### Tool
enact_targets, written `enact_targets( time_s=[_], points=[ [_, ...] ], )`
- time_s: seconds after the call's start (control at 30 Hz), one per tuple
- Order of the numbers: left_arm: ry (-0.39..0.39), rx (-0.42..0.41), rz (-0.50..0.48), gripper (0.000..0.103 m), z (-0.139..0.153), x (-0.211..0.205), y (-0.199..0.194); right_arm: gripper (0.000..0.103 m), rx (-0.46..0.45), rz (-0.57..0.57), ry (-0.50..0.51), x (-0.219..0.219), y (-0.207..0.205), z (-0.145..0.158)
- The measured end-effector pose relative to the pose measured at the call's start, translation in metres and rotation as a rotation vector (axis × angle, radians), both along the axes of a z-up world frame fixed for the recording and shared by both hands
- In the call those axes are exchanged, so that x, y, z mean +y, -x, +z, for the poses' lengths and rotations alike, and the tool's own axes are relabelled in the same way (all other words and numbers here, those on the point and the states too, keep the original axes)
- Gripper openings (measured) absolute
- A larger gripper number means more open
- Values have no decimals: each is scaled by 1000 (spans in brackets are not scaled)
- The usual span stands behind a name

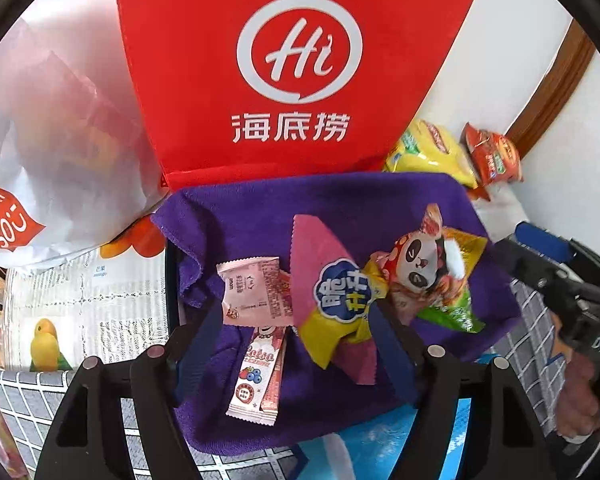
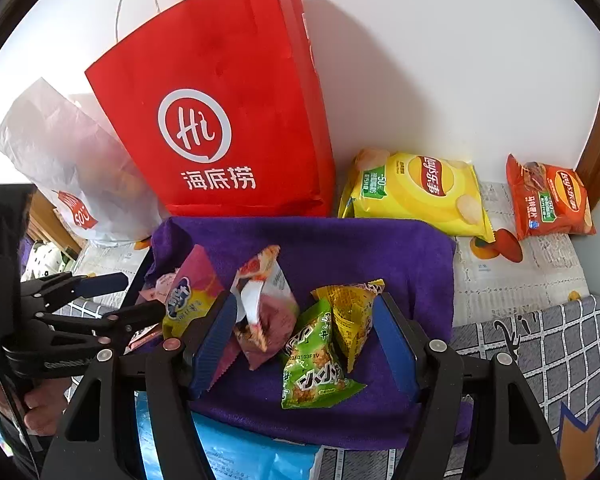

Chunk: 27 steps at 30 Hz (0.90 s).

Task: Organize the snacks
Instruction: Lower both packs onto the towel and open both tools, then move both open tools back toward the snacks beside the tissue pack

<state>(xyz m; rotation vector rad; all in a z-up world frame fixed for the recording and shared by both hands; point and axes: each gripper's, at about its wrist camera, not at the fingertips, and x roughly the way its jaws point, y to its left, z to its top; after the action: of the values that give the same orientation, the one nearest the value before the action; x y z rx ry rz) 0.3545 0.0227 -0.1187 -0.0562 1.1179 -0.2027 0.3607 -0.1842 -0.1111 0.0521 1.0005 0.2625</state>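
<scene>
Small snack packets (image 2: 320,344) lie heaped on purple towel (image 2: 340,248), under both claws. Left gripper (image 1: 296,352) spread, empty, above pink packets (image 1: 256,296). Right gripper (image 2: 304,344) spread, straddling green packet, not pinching. Probably between picks; next needs a sorting spot. Red bag (image 2: 220,120) and chip bags (image 2: 416,196) crowd beyond.

The red paper bag (image 1: 300,68) is running off the left wrist view's top edge, and the white plastic bag (image 1: 56,140) is blurring whatever is sitting inside.
</scene>
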Motion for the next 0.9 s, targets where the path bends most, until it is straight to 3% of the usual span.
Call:
enact_targets(
  time_s=[0.37, 0.5, 0.77, 0.9],
  points=[
    [49, -39, -28, 74, 23, -1, 10, 70, -41, -23, 13, 0, 8, 17],
    [60, -63, -38, 74, 32, -2, 16, 78, -66, -52, 17, -3, 16, 26],
    [50, -132, -68, 74, 57, -13, 34, 83, -96, -117, 107, -9, 53, 41],
    [85, -177, -92, 74, 74, -18, 49, 83, -110, -134, 90, -18, 76, 50]
  ],
)
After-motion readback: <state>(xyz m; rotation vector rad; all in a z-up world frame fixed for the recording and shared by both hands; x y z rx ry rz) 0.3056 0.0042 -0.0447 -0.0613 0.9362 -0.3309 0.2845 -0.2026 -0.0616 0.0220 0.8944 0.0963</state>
